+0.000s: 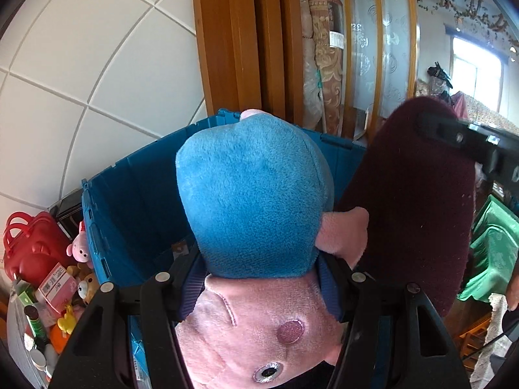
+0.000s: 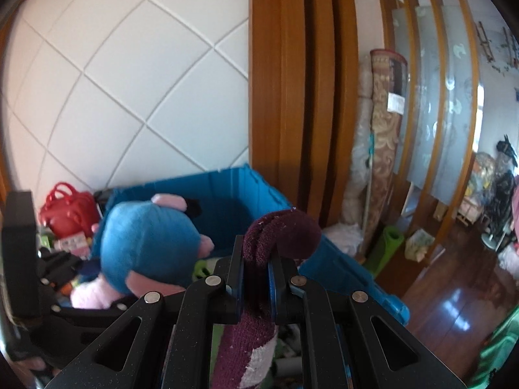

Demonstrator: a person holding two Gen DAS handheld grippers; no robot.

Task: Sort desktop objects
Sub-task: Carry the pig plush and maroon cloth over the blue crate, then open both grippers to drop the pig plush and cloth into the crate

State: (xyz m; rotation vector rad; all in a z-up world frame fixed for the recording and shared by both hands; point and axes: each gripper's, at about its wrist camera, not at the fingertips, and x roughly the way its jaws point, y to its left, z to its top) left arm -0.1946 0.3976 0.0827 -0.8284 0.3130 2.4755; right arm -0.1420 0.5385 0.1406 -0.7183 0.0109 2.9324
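My left gripper (image 1: 259,278) is shut on a pink plush pig in a blue dress (image 1: 253,194), held upside down above the open blue plastic crate (image 1: 129,194). The pig also shows in the right wrist view (image 2: 149,243), at the left over the crate (image 2: 233,188). My right gripper (image 2: 256,278) is shut on a dark maroon sock (image 2: 282,233), held up near the crate's near rim. The sock also shows in the left wrist view (image 1: 415,194), to the right of the pig, with the right gripper's black finger on it.
A red handbag (image 1: 29,246) and several small toys and boxes (image 1: 61,291) lie left of the crate. A white tiled wall and a wooden door frame (image 2: 292,97) stand behind. Rolled carpets (image 2: 382,162) lean at the right. A green cloth (image 1: 493,253) lies at the right.
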